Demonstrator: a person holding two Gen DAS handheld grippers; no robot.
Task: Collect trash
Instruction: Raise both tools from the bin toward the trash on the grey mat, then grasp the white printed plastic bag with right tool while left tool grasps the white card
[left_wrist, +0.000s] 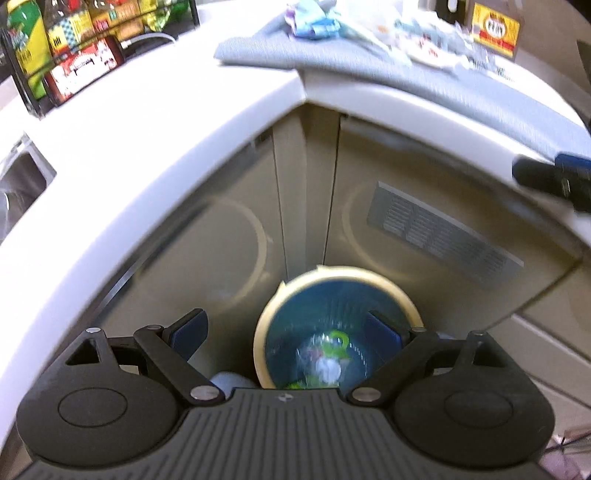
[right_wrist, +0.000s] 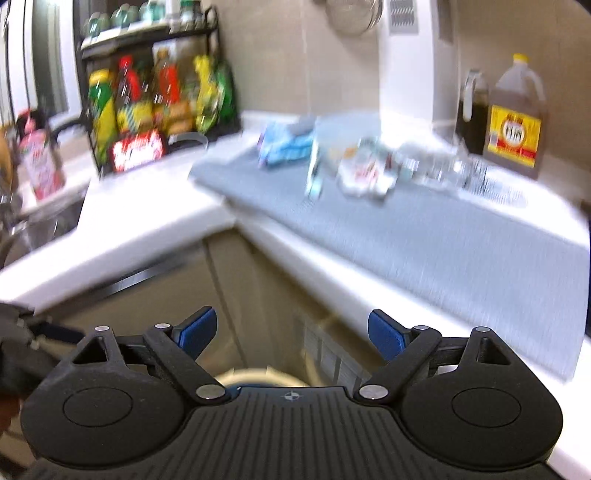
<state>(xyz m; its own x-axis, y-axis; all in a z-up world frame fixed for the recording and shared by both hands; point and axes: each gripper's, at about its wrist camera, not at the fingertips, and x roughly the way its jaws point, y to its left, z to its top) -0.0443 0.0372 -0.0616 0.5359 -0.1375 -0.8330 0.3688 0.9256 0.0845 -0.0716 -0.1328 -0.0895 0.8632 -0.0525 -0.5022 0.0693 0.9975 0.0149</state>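
Observation:
A round trash bin (left_wrist: 388, 282) with a cream rim and a blue liner stands on the floor below the counter corner; wrappers (left_wrist: 327, 360) lie in it. My left gripper (left_wrist: 286, 330) is open and empty right above the bin. My right gripper (right_wrist: 291, 332) is open and empty, above the bin rim (right_wrist: 251, 374) and facing the counter. Several pieces of trash lie on a grey mat (right_wrist: 424, 229): a blue packet (right_wrist: 286, 146) and clear plastic wrappers (right_wrist: 369, 170). The trash also shows in the left wrist view (left_wrist: 317, 20).
A black rack of bottles (right_wrist: 155, 99) stands at the back left by a sink (right_wrist: 48, 221). A brown jug (right_wrist: 515, 118) and a dark bottle (right_wrist: 472, 114) stand at the back right. Cabinet doors with a vent (left_wrist: 439, 229) are under the white counter (left_wrist: 147, 140).

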